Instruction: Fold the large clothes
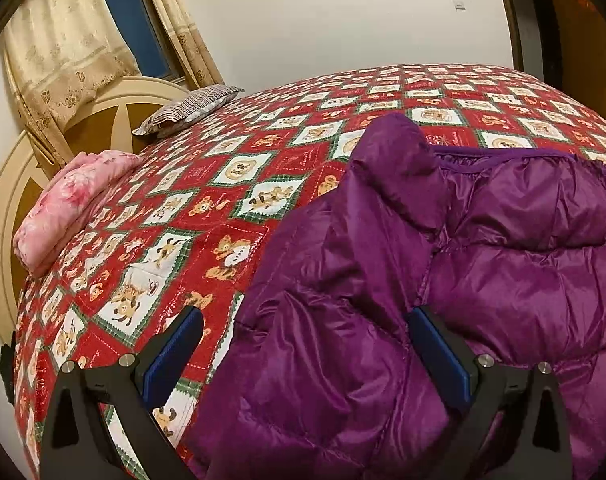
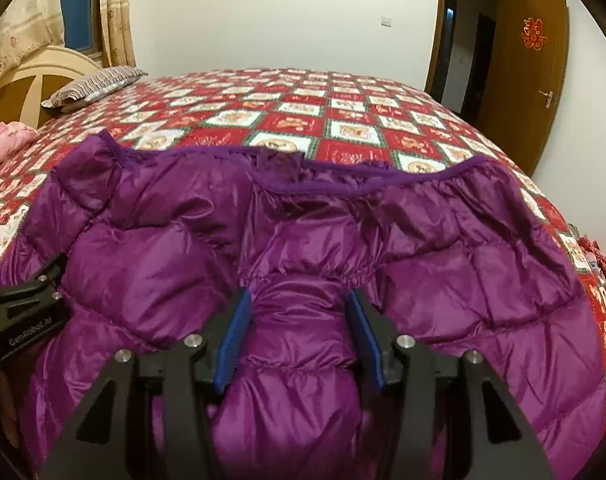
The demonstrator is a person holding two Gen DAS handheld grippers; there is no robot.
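A shiny purple padded jacket [image 2: 303, 240] is lying spread out on a large bed, on top of a red bedspread [image 1: 207, 184] that is patterned with white diamonds holding teddy bears. The jacket is sitting on the near part of the bed, its quilted panels puffing up, and its darker purple trimmed edge [image 2: 343, 184] is running across the far side in a shallow curve. In the right wrist view, the right gripper [image 2: 299, 320] is pointing down at the middle of the jacket, and a gathered, bulging fold of the fabric is sitting between its two blue-padded fingers [image 2: 235, 340]; the pads are pressing against the sides of that bulge, so it is grasping the jacket. In the left wrist view, the left gripper [image 1: 303, 336] is hovering at the jacket's left edge with its jaws spread wide apart: one blue pad [image 1: 171, 356] is sitting over the bedspread, the other over the purple fabric, and neither is squeezing anything. The left gripper's black body [image 2: 27, 304] is also showing at the left margin of the right wrist view. Farther away, a folded pink floral blanket [image 1: 75, 204] is lying near the bed's head end, a striped grey pillow [image 1: 191, 108] is resting beyond it, and a cream headboard [image 1: 103, 120] is standing in front of beige curtains [image 1: 63, 40]. A brown wooden door [image 2: 531, 92] is standing open at the far right.
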